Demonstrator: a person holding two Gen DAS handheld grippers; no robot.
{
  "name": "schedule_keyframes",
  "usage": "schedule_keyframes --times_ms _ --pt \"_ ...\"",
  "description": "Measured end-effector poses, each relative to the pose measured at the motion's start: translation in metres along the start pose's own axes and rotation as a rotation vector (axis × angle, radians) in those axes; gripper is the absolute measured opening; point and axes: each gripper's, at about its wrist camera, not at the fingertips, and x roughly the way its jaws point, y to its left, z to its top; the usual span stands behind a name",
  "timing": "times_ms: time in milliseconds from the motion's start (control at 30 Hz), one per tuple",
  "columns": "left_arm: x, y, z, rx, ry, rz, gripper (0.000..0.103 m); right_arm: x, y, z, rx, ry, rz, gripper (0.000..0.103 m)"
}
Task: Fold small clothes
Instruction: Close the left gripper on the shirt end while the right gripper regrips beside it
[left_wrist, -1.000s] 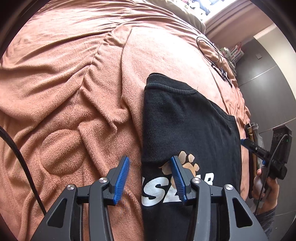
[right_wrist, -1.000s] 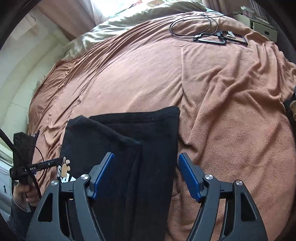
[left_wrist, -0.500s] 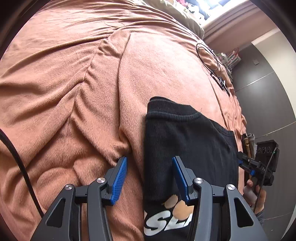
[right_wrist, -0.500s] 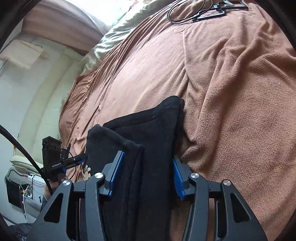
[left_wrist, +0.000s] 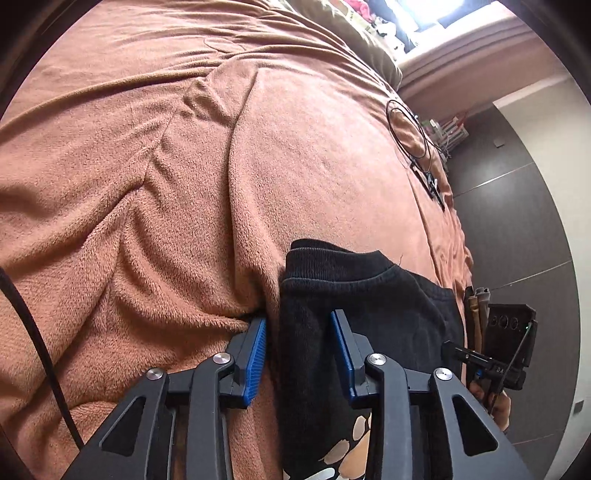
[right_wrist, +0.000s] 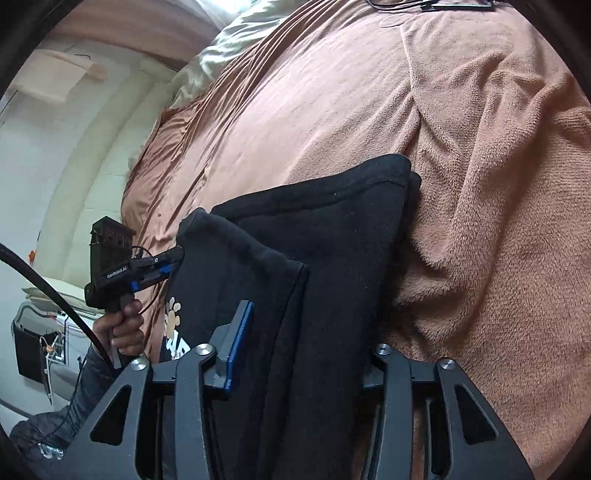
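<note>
A wide terracotta fleece blanket (left_wrist: 155, 192) is spread over the bed and serves as the folding surface; its deep creases run toward the spot where the garment presses into it. On it lies a small black T-shirt (right_wrist: 325, 236), already doubled lengthwise into a narrow band, with one panel laid over the other and a paw-print logo (right_wrist: 173, 314) showing at the near end. The shirt is apparently taken at both long edges at once so that the band can be lifted and folded again without slipping apart. A coiled black cable (left_wrist: 406, 129) is left well apart, at the far side of the bed.

The left gripper (left_wrist: 299, 343) is seen closing, its blue pads partly open, with the shirt's thick folded edge between them; the outer pad is sunk into the blanket beside the cloth. The right gripper (right_wrist: 306, 339) is likewise closing around the opposite edge, one pad resting on top of the fabric and the other hidden beneath it. Firm pinching cannot yet be confirmed at either side.
</note>
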Motion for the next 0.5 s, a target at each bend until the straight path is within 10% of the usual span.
schedule_keyframes --times_ms 500 --pt "-0.057 -0.031 -0.005 0.058 -0.091 0.010 0.001 -0.035 0.070 -0.009 -0.121 -0.145 -0.182 0.011"
